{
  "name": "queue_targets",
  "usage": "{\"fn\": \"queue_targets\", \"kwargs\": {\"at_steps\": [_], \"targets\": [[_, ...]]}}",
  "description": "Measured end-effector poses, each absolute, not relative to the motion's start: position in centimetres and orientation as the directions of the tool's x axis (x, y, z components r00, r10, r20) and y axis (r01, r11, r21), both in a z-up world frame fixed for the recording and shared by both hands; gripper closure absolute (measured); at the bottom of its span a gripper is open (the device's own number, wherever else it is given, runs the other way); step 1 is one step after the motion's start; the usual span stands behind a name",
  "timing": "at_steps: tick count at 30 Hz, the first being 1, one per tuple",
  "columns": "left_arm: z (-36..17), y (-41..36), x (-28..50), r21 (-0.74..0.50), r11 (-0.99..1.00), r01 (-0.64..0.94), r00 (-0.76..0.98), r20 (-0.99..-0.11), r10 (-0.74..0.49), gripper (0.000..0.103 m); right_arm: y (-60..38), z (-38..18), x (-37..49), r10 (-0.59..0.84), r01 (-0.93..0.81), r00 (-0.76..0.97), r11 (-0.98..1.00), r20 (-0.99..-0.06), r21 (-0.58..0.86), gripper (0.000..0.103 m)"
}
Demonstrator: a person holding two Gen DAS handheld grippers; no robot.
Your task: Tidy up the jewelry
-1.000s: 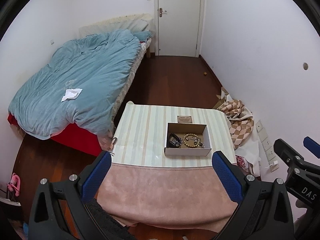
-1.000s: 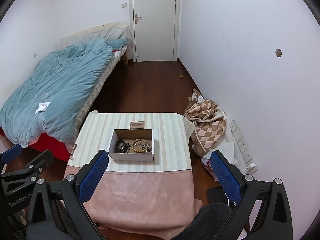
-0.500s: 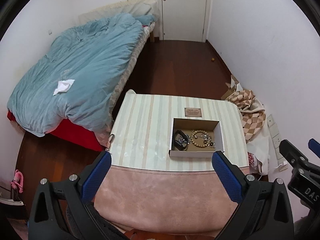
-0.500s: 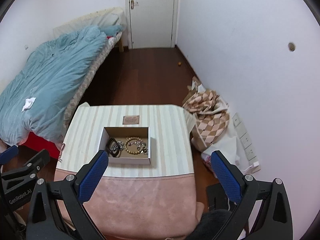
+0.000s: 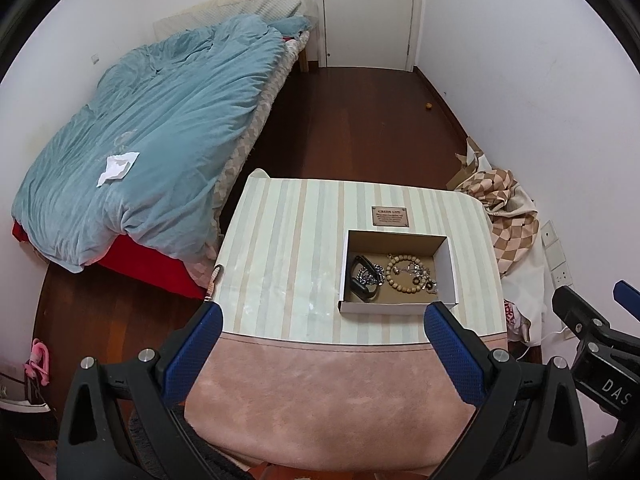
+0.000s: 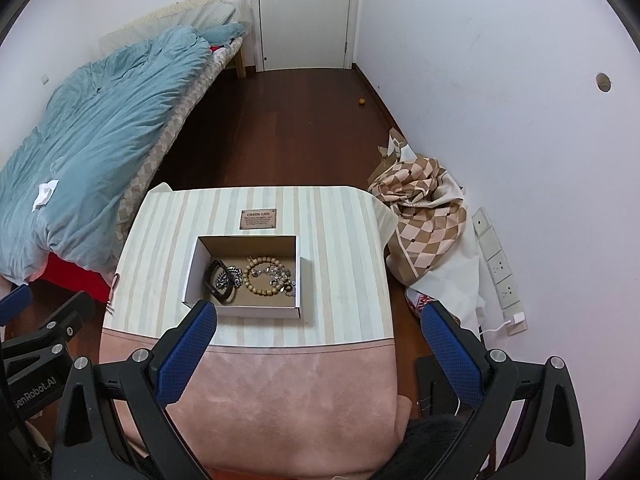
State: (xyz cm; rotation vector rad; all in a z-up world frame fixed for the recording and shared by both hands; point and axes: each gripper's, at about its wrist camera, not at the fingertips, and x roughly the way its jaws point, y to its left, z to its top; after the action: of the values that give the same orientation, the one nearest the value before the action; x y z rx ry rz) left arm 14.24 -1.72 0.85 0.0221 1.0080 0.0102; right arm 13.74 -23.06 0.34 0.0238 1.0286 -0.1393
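An open white cardboard box (image 5: 449, 272) (image 6: 192, 276) sits on the striped table cloth. Inside lie a wooden bead bracelet (image 5: 403, 278) (image 6: 264, 276), a black band (image 5: 362, 280) (image 6: 216, 280) and silver chain pieces (image 6: 234, 274). My left gripper (image 5: 324, 340) is open and empty, above the pink near part of the table, short of the box. My right gripper (image 6: 318, 340) is open and empty, also short of the box. Each gripper shows at the edge of the other's view.
A small brown label card (image 5: 390, 216) (image 6: 258, 219) lies behind the box. A bed with a blue duvet (image 5: 152, 128) stands left. A checked cloth heap (image 6: 424, 216) lies by the right wall. A white door (image 5: 368, 12) is at the back.
Both grippers have moved forward and tilted down toward the table, so the box looks nearer. Both stay open and empty.
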Motion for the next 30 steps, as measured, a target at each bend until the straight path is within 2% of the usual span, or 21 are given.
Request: {"fn": "queue_targets", "kwargs": {"at_steps": [30], "targets": [[-0.2,-1.8,13.7,0.024,1.0,0.008,0.518,-0.855,0.016,0.0,-22.7,-0.1,13.2,-0.096,0.109,0.488,0.993,-0.868,-0.049,0.0]]}}
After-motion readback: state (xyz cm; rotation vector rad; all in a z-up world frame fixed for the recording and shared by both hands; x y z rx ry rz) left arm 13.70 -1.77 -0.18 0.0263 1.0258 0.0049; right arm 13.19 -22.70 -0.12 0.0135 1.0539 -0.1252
